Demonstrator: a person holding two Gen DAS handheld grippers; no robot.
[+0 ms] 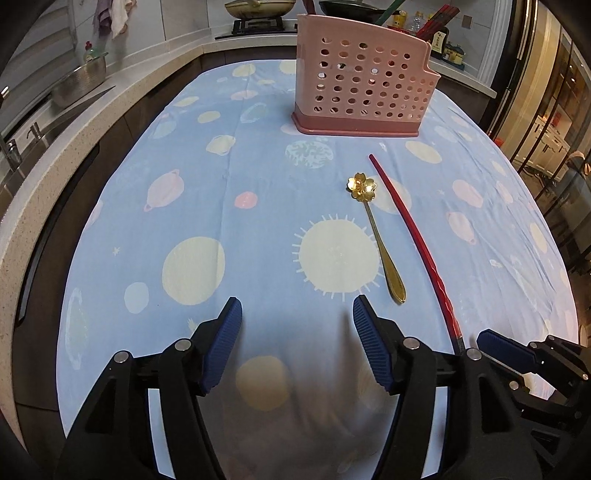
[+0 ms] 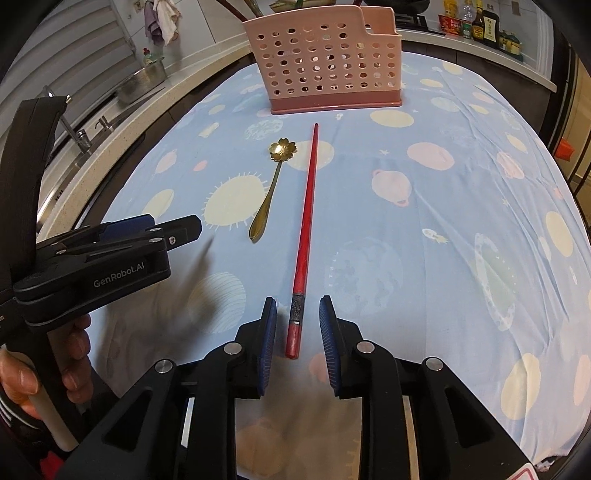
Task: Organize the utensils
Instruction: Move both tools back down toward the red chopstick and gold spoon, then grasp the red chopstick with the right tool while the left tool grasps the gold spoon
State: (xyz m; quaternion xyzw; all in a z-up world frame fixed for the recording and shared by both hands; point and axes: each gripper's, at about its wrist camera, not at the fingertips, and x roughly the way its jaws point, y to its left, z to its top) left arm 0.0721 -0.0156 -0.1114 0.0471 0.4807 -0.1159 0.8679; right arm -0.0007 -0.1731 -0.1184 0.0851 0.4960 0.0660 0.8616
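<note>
A red chopstick [image 2: 305, 236] lies on the blue planet-print cloth, its thick end between the fingers of my right gripper [image 2: 297, 306], which is open around it without touching. A gold flower-bowl spoon [image 2: 271, 186] lies just left of the chopstick. A pink perforated utensil holder [image 2: 328, 66] stands upright at the far side. In the left wrist view, my left gripper [image 1: 297, 308] is open and empty, left of the spoon [image 1: 376, 232] and chopstick [image 1: 413, 236], with the holder [image 1: 360, 85] beyond.
The table cloth [image 1: 221, 192] covers a table beside a kitchen counter with a sink [image 1: 33, 144] on the left. A stove with pans [image 1: 258, 11] and sauce bottles [image 2: 480, 22] line the back counter. The left gripper [image 2: 122, 240] shows at the left of the right wrist view.
</note>
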